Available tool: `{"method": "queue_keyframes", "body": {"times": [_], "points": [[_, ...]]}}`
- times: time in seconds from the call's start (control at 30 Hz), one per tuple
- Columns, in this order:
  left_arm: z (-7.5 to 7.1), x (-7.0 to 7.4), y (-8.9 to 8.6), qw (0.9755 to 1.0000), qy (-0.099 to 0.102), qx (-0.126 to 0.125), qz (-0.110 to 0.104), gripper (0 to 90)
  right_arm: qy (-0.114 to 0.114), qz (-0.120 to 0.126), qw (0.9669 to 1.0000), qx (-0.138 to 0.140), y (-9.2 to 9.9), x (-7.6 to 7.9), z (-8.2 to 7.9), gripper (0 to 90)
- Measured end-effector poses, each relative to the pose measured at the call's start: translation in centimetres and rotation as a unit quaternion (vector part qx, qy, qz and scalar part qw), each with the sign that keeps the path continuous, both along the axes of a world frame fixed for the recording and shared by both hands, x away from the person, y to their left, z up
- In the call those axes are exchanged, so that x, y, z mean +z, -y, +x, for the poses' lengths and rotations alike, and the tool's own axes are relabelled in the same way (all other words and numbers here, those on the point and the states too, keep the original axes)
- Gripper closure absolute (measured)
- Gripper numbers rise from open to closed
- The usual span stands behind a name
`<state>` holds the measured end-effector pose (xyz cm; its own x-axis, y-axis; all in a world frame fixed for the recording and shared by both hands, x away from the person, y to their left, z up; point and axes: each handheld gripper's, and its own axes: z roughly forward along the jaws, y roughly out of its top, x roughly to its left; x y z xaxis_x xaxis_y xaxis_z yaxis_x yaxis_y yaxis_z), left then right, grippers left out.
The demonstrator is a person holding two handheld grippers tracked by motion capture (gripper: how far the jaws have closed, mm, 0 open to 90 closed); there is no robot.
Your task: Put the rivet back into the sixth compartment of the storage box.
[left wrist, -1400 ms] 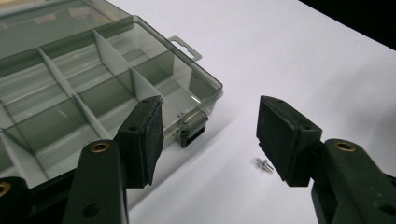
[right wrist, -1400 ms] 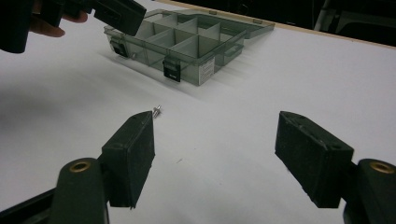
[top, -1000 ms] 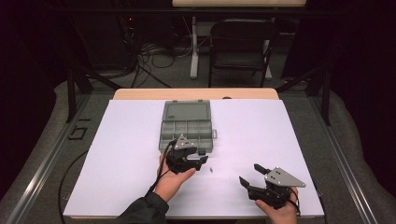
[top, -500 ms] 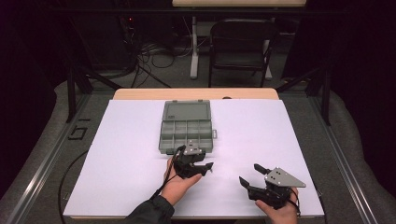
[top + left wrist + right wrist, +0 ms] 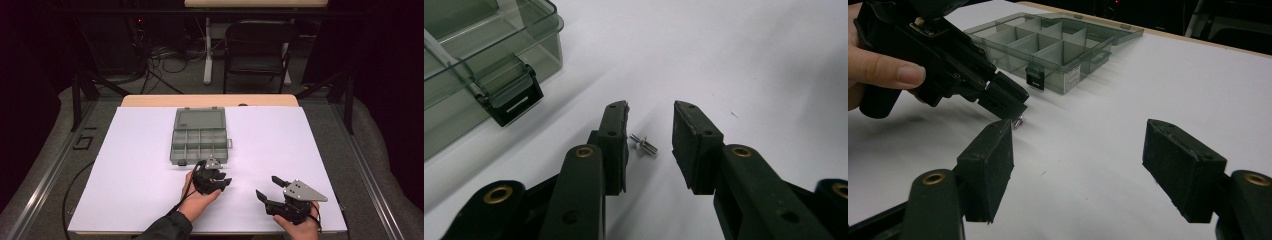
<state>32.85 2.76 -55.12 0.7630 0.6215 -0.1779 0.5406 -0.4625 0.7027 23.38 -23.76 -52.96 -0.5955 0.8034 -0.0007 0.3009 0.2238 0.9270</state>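
Your left claw (image 5: 650, 132) has just been closing around a small metal pin (image 5: 643, 144) that lies flat on the white tabletop (image 5: 300, 145) just in front of the open compartment box (image 5: 200, 140), pads not yet touching it, its long axis slanting across the gap. A white label on the box's front wall (image 5: 1071, 76) is too small to read. Your right claw (image 5: 1088, 150) hangs spread wide, farther from the box than the pin, with bare tabletop between.

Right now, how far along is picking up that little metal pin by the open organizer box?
Done: the organizer box lies open, compartments apparently empty. In hand: the left hand-held gripper straddles the small metal pin, jaws just closing, pads not touching yet. Left: grip, lift, likely drop it in a compartment. The right hand-held gripper waits open.
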Motion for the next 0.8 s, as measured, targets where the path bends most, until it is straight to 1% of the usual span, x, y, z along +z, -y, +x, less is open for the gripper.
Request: {"method": "queue_keyframes", "body": {"times": [0.13, 0.17, 0.23, 0.27, 0.33, 0.43, 0.53, 0.63, 0.7, 0.73, 0.8], "points": [[0.01, -0.09, 0.07, 1.0, -0.002, 0.001, 0.002, 68.3, 0.0, 0.001, 1.0, 0.0, -0.02, -0.01, 0.02, 28.3], [-0.01, -0.17, 0.15, 1.0, -0.001, 0.005, 0.0, 68.4, 0.0, 0.001, 1.0, 0.0, -0.02, -0.01, 0.02, 28.3], [0.07, -0.29, 0.16, 1.0, -0.001, 0.007, 0.003, 68.5, 0.0, 0.0, 1.0, 0.0, -0.02, -0.01, 0.02, 28.3], [0.1, -0.34, 0.18, 1.0, -0.006, 0.006, 0.003, 68.6, 0.0, 0.001, 1.0, 0.001, -0.03, -0.02, 0.02, 28.3], [0.1, -0.42, 0.23, 1.0, -0.005, 0.006, 0.004, 68.6, 0.0, 0.001, 1.0, 0.002, -0.04, -0.01, 0.01, 28.3], [0.04, -0.51, 0.38, 0.9999, -0.003, 0.005, 0.008, 69.2, 0.0, 0.001, 1.0, 0.001, -0.01, 0.0, -0.01, 28.3], [0.02, -0.66, 0.45, 0.9998, -0.005, 0.003, 0.017, 71.4, 0.0, 0.001, 1.0, 0.001, -0.02, 0.0, 0.0, 28.3], [-0.15, -0.76, 0.64, 0.9998, 0.004, 0.007, 0.02, 73.6, -0.001, 0.001, 1.0, 0.001, -0.05, 0.0, 0.0, 28.3], [-0.29, -0.74, 0.72, 0.9995, 0.011, 0.004, 0.028, 75.5, 0.0, 0.001, 1.0, 0.003, -0.03, 0.01, 0.0, 28.3], [-0.36, -0.78, 0.76, 0.9993, 0.018, 0.005, 0.032, 76.7, 0.001, 0.001, 1.0, 0.002, -0.03, 0.0, 0.01, 28.3], [-0.42, -0.82, 0.76, 0.9992, 0.021, 0.007, 0.033, 78.9, 0.0, 0.001, 1.0, 0.002, -0.02, 0.0, 0.02, 28.3]]}}
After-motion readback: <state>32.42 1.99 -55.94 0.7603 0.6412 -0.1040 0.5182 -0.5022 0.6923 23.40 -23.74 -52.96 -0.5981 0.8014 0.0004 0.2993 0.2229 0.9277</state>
